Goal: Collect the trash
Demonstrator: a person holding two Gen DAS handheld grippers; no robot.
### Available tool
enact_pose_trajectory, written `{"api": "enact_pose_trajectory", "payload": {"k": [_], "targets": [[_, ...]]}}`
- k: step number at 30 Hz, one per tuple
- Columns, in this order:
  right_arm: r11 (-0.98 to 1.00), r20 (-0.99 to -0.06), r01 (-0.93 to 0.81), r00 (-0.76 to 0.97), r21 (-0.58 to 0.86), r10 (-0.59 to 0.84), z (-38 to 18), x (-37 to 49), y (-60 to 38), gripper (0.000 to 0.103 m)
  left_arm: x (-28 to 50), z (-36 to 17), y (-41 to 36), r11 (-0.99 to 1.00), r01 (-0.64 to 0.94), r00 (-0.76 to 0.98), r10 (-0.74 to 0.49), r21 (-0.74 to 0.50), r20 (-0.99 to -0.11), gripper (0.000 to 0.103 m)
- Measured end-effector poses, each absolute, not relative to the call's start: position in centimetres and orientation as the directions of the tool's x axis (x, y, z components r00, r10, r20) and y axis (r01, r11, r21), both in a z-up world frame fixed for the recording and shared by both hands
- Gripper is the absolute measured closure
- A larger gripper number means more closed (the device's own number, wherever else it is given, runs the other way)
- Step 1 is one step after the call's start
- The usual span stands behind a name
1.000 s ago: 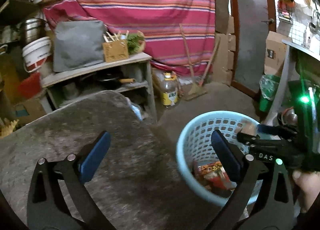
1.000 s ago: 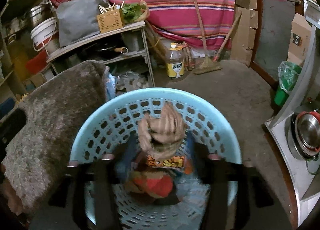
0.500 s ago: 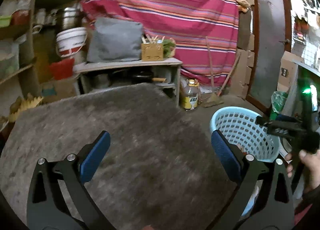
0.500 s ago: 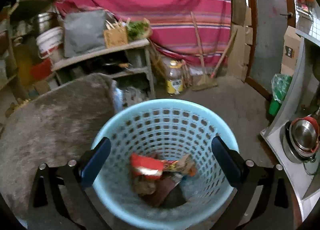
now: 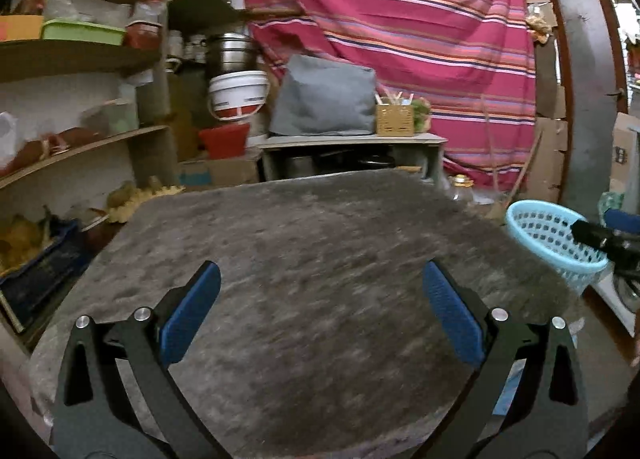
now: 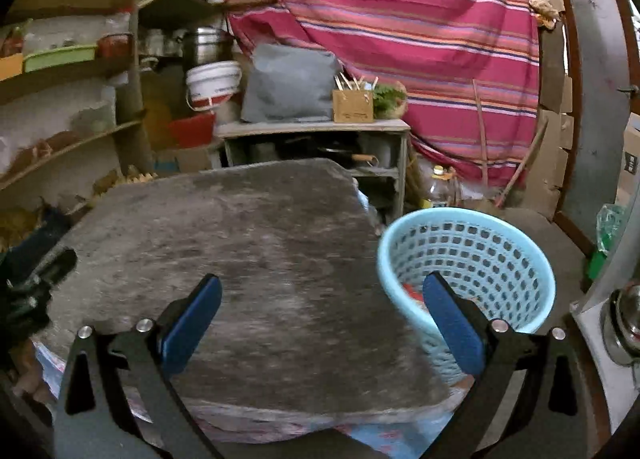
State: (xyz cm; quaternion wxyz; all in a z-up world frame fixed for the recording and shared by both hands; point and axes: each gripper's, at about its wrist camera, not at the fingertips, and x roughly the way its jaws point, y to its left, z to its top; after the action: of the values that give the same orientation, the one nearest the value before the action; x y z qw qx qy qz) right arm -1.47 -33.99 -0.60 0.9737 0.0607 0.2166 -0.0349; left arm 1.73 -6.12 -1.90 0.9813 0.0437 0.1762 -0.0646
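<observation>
The grey-covered desk [image 6: 248,259] was seen bare of trash. Just right of it, the blue basket [image 6: 480,243] held red wrappers [image 6: 412,291]. Both the left gripper [image 5: 320,315] and right gripper [image 6: 320,319] were spread wide and empty, the right's jaws having just been opening; collection was judged nearly complete.

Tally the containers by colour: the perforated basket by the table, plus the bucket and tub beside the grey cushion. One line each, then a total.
Light blue: 1, the basket
White with a red band: 1, the bucket
Red: 1, the tub
Total: 3
</observation>
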Motion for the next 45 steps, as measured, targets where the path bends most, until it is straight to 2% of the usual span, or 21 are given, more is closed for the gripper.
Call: {"api": "enact_pose_trajectory", "payload": {"k": [4,8,19,45], "targets": [[0.981,-0.423,0.097,0.906,0.167,-0.017,-1.5,-2.5,-32.6,0.004,0.8,-2.5,-4.5,0.989,0.134,0.922,-0.101,0.063,-0.374,0.005],[0.982,-0.42,0.151,0.903,0.117,-0.089,-2.2,-3.1,-30.7,0.004,0.6,-2.7,-3.1,0.993,0.106,0.925,-0.082,0.045,-0.371,0.005],[0.992,-0.367,0.125,0.924,0.022,-0.108,-2.0,-3.4,-27.8,0.004,1.3,-2.9,-2.5,0.995,0.091,0.924,-0.07,0.04,-0.377,0.005],[0.991,-0.343,0.13,0.932,0.023,-0.115,-1.0,-3.1,-27.3,0.004,1.1,-2.7,-2.8,0.995,0.09,0.932,-0.066,0.052,-0.357,0.005]]}}
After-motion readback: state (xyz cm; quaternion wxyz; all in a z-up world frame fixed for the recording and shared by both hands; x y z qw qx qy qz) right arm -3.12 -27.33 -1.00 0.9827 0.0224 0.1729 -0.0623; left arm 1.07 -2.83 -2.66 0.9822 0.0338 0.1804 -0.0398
